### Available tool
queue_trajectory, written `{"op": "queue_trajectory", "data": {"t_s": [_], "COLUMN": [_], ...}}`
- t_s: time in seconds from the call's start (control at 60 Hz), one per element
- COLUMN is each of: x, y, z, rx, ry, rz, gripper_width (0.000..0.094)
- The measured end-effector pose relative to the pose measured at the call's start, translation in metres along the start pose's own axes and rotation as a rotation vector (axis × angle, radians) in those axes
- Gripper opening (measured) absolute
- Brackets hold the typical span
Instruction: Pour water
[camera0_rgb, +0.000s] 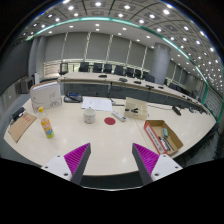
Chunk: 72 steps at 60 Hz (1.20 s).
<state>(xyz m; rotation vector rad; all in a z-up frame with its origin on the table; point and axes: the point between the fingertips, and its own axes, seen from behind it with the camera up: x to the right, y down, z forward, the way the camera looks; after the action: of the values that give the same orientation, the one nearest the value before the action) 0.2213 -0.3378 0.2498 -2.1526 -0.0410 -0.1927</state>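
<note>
My gripper (111, 158) hovers above the near part of a large pale table (110, 135), fingers apart with nothing between them; the magenta pads (77, 155) face each other across a wide gap. Far beyond the fingers, near the table's middle, stands a small white cup with a red band (89, 116), and a second small red-and-white thing (110, 121) stands just right of it. A yellow bottle (46, 127) stands at the left, beyond the left finger. I see no water being poured.
An open cardboard box (159, 136) lies beyond the right finger. A brown flat board (20, 127) and a white box (45, 95) sit at the left. White papers (97, 103) and a small carton (137, 110) lie further back. Desks with chairs (110, 72) line the room behind.
</note>
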Motion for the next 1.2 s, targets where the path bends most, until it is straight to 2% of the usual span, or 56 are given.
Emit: {"op": "queue_trajectory", "data": {"t_s": [0.217,0.4,0.533,0.667,0.833,0.917,1.0,1.2], "x": [-0.132,-0.267,-0.344,-0.383,-0.402,-0.405,-0.409,-0.414], "y": [0.021,0.035,0.029,0.012,-0.008,-0.016,-0.02,-0.023], "z": [0.041,0.085,0.123,0.172,0.23,0.25,0.259,0.259], "rx": [0.027,0.044,0.09,0.15,0.205,0.222,0.23,0.243], "ry": [-0.075,-0.2,-0.269,-0.262,-0.201,-0.18,-0.179,-0.213], "rz": [-0.017,-0.045,-0.014,-0.015,0.026,0.051,0.057,0.09], "gripper_width": [0.086,0.0859,0.086,0.0863,0.0856,0.0773,0.0547,0.0428]}}
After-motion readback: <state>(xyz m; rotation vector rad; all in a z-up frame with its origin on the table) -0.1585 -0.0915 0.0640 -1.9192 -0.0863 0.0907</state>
